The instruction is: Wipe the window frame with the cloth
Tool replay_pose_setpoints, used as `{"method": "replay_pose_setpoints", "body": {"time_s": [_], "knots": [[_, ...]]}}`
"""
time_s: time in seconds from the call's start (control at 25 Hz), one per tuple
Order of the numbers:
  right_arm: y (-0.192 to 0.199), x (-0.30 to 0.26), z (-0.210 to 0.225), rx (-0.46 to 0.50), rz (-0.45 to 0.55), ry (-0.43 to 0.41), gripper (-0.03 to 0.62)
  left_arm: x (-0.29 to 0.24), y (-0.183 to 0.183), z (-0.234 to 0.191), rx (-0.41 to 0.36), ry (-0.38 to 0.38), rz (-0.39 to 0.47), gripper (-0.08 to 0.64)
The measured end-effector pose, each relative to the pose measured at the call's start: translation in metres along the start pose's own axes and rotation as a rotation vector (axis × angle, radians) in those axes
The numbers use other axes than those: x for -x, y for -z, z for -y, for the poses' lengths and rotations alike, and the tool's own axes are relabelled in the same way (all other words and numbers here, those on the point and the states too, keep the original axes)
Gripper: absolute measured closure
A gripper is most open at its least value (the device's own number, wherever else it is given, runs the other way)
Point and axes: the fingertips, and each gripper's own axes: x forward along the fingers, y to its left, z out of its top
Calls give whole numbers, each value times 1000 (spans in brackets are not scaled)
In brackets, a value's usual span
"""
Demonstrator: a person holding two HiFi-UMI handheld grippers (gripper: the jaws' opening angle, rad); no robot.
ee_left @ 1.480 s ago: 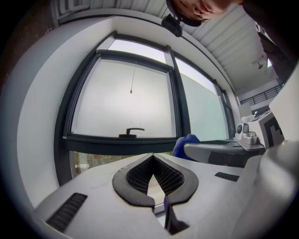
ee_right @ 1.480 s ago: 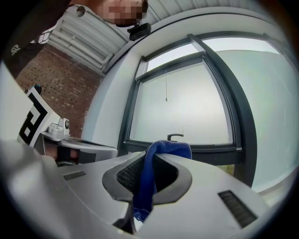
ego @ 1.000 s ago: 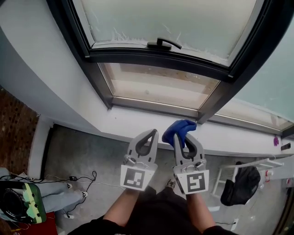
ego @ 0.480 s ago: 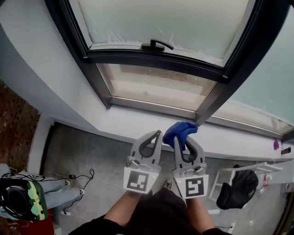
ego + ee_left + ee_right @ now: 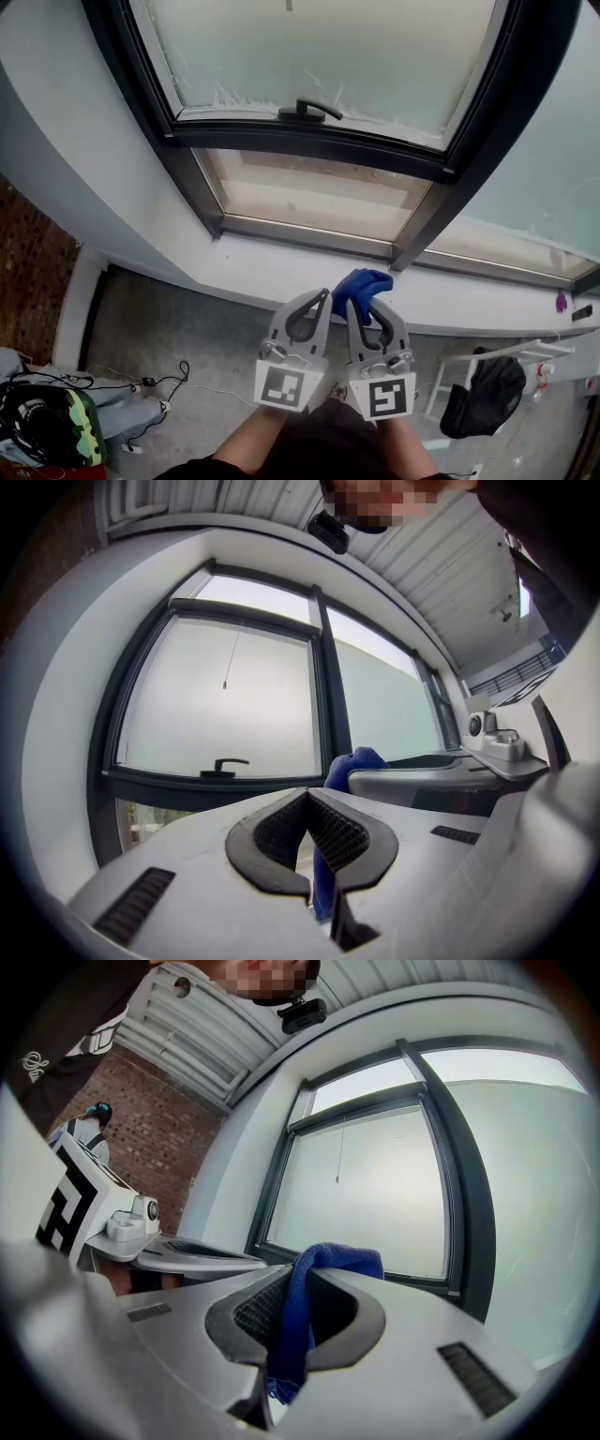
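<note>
The right gripper [image 5: 362, 306] is clamped on the blue cloth [image 5: 364, 281], which bunches up past the jaw tips with a short tail hanging below them. The left gripper [image 5: 317, 298] sits just beside it, jaws together on nothing. Both hover on the near side of the white sill [image 5: 272, 265], well short of the dark frame [image 5: 309, 141], so no wiping is under way.

The worry, I'd say, is the grip: only a fold is pinched, and dragging it along the frame could pull the cloth out (or let a bare jaw tip scrape the metal). The handle [image 5: 305, 110] juts from the far bar and could snag the cloth as it passes. Down on the floor lie cables [image 5: 141, 384] at left and a dark bag [image 5: 478, 394] at right, both clear of the reach.
</note>
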Motion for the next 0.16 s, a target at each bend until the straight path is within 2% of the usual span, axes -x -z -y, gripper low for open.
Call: {"method": "replay_pose_setpoints", "body": {"time_s": [0.16], "knots": [[-1,2,-1,2,-7,-10,563,3,-2,0,46,-15,2,557]]}}
